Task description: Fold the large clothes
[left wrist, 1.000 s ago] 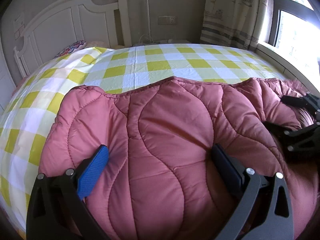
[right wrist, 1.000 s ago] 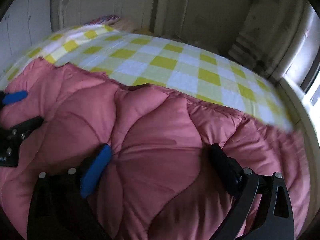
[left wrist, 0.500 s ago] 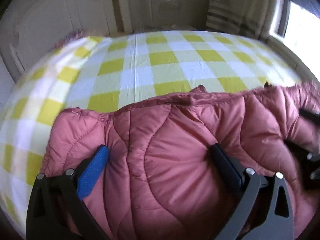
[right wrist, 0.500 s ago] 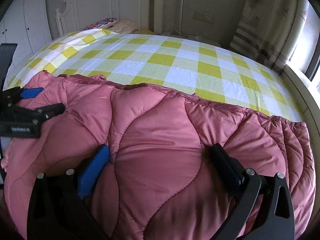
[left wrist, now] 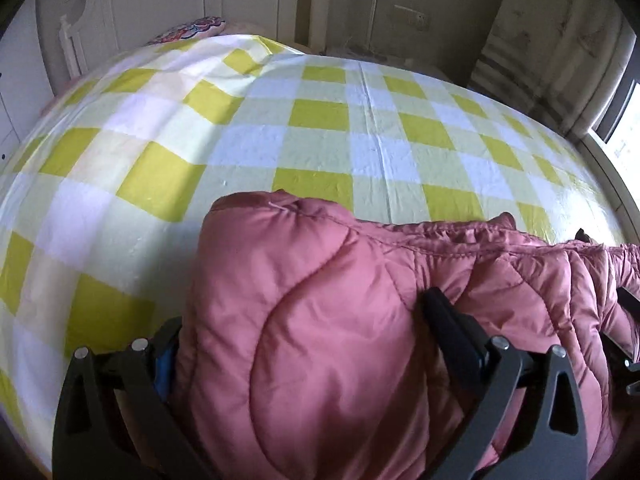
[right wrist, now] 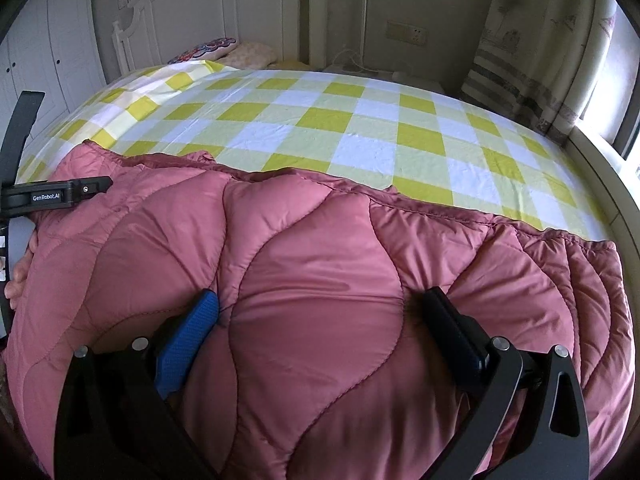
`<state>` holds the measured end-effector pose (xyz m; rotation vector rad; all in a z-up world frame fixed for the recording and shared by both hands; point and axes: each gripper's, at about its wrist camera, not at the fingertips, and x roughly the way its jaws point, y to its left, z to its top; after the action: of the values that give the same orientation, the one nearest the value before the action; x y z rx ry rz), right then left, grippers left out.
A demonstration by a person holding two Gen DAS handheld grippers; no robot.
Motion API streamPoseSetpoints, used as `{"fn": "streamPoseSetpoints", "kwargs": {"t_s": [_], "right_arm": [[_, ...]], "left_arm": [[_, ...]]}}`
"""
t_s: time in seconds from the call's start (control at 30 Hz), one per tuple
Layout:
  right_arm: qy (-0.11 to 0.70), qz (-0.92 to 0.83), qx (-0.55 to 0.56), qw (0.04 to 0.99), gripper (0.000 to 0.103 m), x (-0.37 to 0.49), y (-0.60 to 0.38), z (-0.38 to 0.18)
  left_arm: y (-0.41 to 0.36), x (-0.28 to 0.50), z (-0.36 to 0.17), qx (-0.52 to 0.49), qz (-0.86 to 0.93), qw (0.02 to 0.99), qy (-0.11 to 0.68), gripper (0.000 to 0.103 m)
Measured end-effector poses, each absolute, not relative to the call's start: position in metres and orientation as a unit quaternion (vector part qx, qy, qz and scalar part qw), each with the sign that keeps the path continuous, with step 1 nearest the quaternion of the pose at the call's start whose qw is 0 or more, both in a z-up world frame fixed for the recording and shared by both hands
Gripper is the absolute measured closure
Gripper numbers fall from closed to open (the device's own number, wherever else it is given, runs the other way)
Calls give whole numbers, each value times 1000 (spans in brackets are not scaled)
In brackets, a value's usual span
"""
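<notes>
A pink quilted puffer coat [left wrist: 320, 340] lies bunched on a bed with a yellow and white checked sheet [left wrist: 320, 128]. My left gripper [left wrist: 304, 320] has its jaws wide apart with a thick fold of the coat bulging between them; the left finger is mostly hidden under fabric. In the right wrist view the coat [right wrist: 320, 280] spreads across the near half of the bed. My right gripper [right wrist: 320, 312] also has its jaws wide with padding bulging between the fingers. The left gripper's body [right wrist: 52, 196] shows at the left edge.
A white headboard [right wrist: 192, 12] and pillows [right wrist: 224, 50] stand at the far end of the bed. A wardrobe [right wrist: 48, 60] is at the left. A curtain [right wrist: 532, 60] and bright window [right wrist: 624, 92] are at the right. The checked sheet [right wrist: 360, 120] lies beyond the coat.
The left gripper has moved left and pulled back with the coat, so the coat's left edge now sits between its fingers and more sheet shows. The right view has barely shifted.
</notes>
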<state>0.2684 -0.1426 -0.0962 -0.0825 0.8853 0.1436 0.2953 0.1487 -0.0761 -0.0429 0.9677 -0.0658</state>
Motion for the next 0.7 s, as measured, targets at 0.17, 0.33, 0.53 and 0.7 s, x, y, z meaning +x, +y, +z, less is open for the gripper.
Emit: {"fn": "streamPoseSetpoints", "kwargs": {"t_s": [0.17,0.33,0.53,0.7], "right_arm": [[428,70,-38,900,5,268,-142,-96],[421,57,-16,905,5,256,-149,-82],[394,27,-79,915,5,241,-123,-64],[422,45,-54,904,5,257,-130,-91]], "left_arm": [[147,288,-72,-21,-22,892,452,2],[130,243,-26,-5,22,923,383,2],[48,200,1,62,-83,942,319,2],[20,243,-67,100,-80,900,416,2]]}}
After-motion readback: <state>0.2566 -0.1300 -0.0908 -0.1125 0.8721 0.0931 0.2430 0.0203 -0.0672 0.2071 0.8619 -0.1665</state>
